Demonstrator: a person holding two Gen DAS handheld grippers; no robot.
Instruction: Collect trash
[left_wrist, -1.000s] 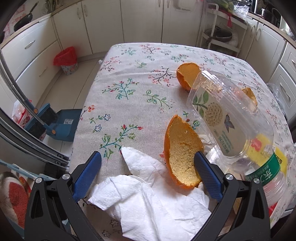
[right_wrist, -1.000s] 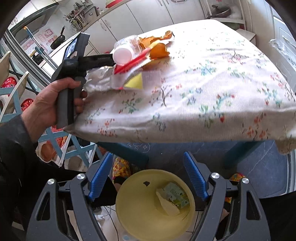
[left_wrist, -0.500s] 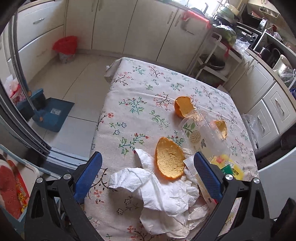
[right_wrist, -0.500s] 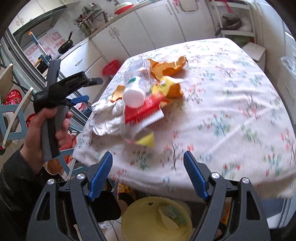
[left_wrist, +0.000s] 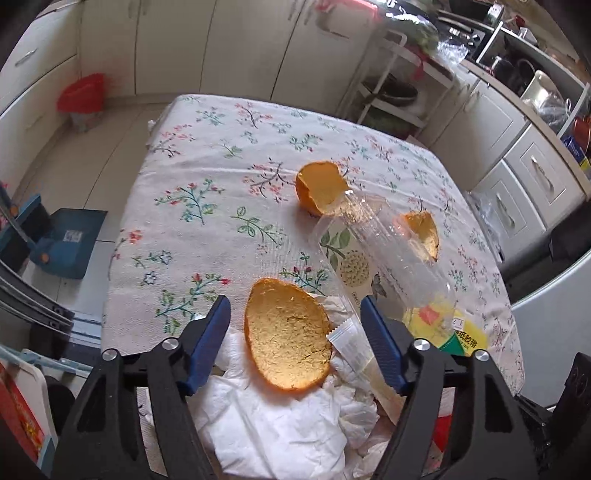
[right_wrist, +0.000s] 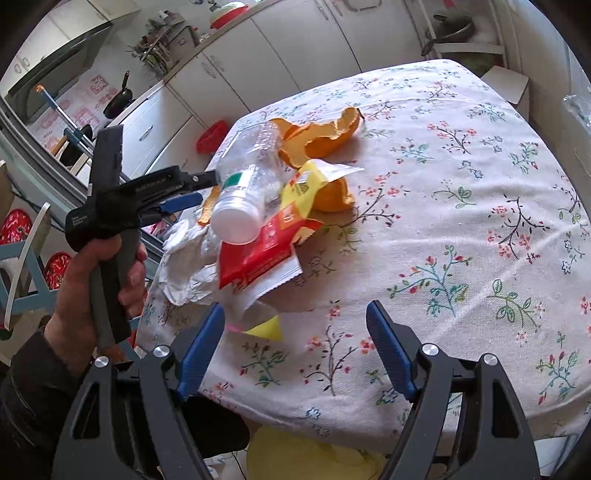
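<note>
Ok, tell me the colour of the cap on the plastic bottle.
White. The bottle's cap shows best in the right wrist view, pointing toward the camera.

Trash all heaped at the desk's near-left corner: orange peel (left_wrist: 290, 345) inside-up on crumpled white tissue (left_wrist: 273, 424), clear bottle (left_wrist: 384, 254) on its side, red-yellow wrapper (right_wrist: 269, 240), maybe snack packaging.

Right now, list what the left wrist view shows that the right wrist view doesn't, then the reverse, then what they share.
Left wrist only: a blue dustpan on the floor, and the left gripper head-on, its jaws closing around the nearest orange peel without touching it yet.

Right wrist only: the hand holding the left gripper, the bottle's white cap, a yellow bin below the table edge, and the open right gripper.

Both: the clear plastic bottle, white tissue, floral tablecloth and red bin.
</note>
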